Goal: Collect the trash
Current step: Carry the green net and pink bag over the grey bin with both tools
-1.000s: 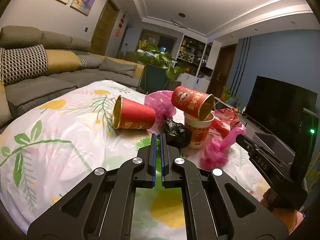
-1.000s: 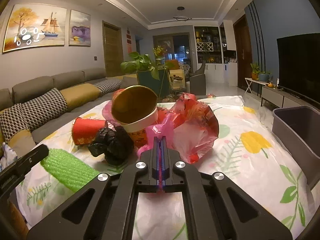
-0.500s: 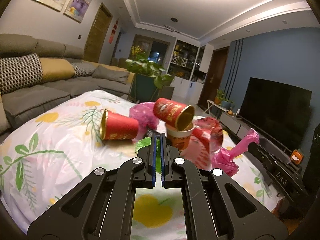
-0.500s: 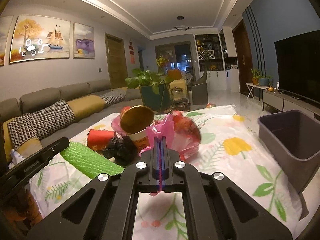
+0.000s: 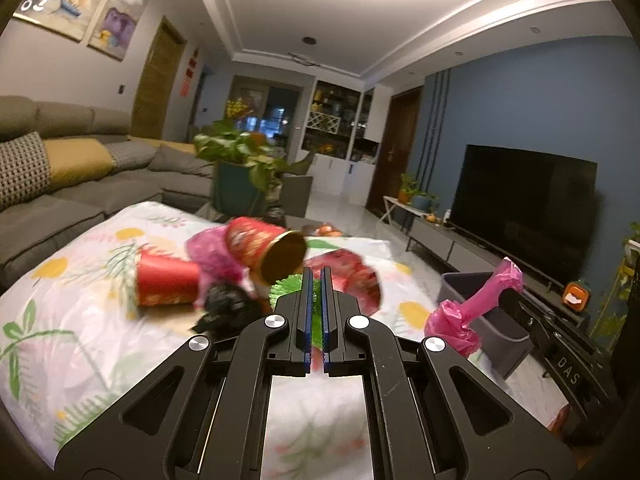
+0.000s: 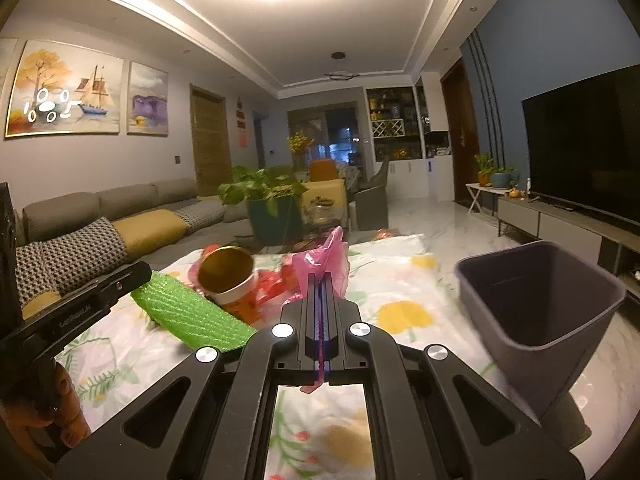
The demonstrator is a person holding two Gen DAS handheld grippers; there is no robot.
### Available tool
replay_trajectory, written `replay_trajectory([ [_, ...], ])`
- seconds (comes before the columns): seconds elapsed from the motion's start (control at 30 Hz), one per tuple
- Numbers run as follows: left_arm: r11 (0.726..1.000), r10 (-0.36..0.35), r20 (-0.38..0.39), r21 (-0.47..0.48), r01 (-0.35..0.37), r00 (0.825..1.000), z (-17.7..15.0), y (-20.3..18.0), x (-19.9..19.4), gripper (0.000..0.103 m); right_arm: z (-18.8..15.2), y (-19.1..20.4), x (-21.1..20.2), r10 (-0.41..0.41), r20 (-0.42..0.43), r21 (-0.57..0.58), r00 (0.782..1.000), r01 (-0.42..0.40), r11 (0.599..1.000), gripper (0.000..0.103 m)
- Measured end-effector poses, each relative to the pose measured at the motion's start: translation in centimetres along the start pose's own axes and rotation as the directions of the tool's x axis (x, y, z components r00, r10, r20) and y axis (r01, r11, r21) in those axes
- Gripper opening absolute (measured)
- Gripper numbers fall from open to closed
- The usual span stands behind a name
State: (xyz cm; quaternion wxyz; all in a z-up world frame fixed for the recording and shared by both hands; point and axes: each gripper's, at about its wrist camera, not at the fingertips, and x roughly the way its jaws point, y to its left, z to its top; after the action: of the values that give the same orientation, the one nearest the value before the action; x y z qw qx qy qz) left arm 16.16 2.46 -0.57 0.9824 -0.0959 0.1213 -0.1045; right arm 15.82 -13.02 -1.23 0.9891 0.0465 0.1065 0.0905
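Right tool (image 6: 320, 280) lifted toward grey bin (image 6: 536, 300), clamped on crumpled pink bag (image 6: 324, 256), left tool (image 5: 316, 276) closed, empty

My right gripper (image 6: 321, 280) is closed on a pink plastic bag (image 6: 326, 260). At the right stands a grey bin (image 6: 536, 300). At the left I see a green mesh sleeve (image 6: 188, 316) and a gold-lined cup (image 6: 228, 276).

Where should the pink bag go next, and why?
Probably swing the right hand-held gripper, shut on the pink bag, rightward over the grey bin. The bag hangs clear of the table, and the bin stands open just to its right.
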Motion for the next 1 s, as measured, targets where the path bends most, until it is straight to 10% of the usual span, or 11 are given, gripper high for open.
replay_trajectory([
  [1.0,0.955,-0.246,-0.021,0.165,0.246,0.969,1.8,-17.1,9.3,0.002,3.8,-14.3,-3.4,-0.311,0.094,0.058,0.946,0.306,0.95,0.002],
])
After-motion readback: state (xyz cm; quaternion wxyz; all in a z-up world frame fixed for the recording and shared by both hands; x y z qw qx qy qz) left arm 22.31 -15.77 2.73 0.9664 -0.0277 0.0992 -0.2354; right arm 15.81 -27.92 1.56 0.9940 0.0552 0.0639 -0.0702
